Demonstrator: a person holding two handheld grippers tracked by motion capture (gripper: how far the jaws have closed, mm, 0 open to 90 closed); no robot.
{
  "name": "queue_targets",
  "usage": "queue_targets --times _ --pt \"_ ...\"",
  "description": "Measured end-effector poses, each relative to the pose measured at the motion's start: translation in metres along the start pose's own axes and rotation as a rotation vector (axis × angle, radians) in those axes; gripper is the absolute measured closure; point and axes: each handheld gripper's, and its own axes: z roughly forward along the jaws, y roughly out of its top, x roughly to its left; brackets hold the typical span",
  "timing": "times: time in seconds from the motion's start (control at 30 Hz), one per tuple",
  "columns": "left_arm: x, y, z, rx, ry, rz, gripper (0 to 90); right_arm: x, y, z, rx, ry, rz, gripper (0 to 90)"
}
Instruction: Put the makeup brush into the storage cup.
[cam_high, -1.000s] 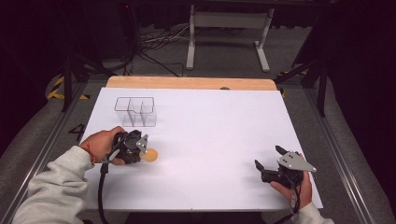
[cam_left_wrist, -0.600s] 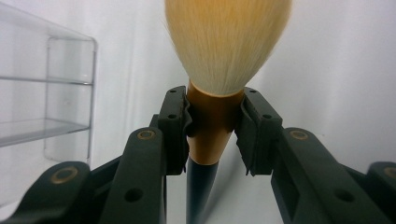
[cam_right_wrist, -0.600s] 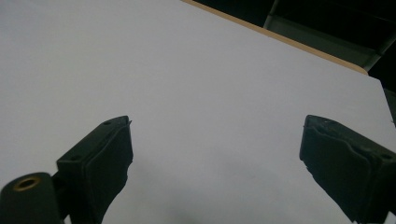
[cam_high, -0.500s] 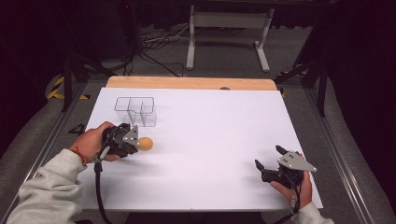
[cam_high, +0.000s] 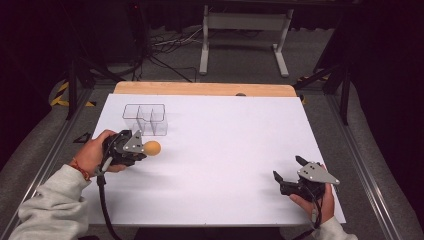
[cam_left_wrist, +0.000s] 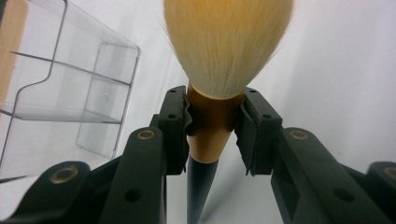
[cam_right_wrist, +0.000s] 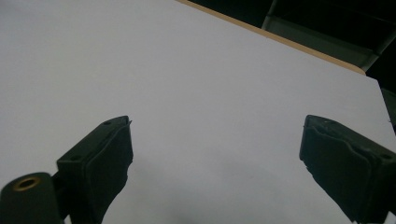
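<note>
Item 1 — makeup brush (cam_left_wrist: 212, 126): clamped in my left hand-held gripper (cam_high: 131, 148) at its tan ferrule, both pads pressing; pale bristle head forward, dark handle trailing back between the jaws. In the high view its tip (cam_high: 152, 147) now sits just short of the clear organizer (cam_high: 146, 119), which lies at about 1 o'clock from it. Change noted: a second ago the brush lay lower and further toward me on the sheet; my left hand has since carried it up and toward the organizer. Reading: transport is nearly done, and placing it in a compartment likely comes next.

Item 2 — right hand-held gripper (cam_high: 290, 182): jaws spread wide, nothing between them, parked at 5 o'clock on the desk, unmoved.

Item 3 — desk (cam_high: 235, 150): white sheet over a wooden top, wood edge visible at 12 o'clock.

Item 4 — room: dark, with floor cables and a metal stand beyond the desk.
</note>
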Motion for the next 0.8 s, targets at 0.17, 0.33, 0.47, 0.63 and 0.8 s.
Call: queue_targets --times 0.17,0.33,0.47,0.63,0.8 --pt "-0.002 -0.005 -0.004 -0.061 0.037 -0.05 66.2 0.0 0.0 0.0 0.001 0.001 0.002 10.3" --pt "-0.004 -0.009 -0.007 -0.098 0.07 -0.09 66.2 0.0 0.0 0.0 0.002 0.001 0.0 10.3" --pt "-0.005 -0.012 -0.008 -0.132 0.079 -0.111 66.2 -0.001 0.0 0.0 0.002 0.0 0.001 10.3" --pt "-0.008 -0.018 -0.011 -0.198 0.091 -0.131 66.2 0.0 0.0 0.0 0.0 0.0 -0.001 10.3" --pt "-0.011 -0.022 -0.013 -0.237 0.112 -0.168 66.3 0.0 0.0 0.0 0.0 0.0 -0.001 10.3"
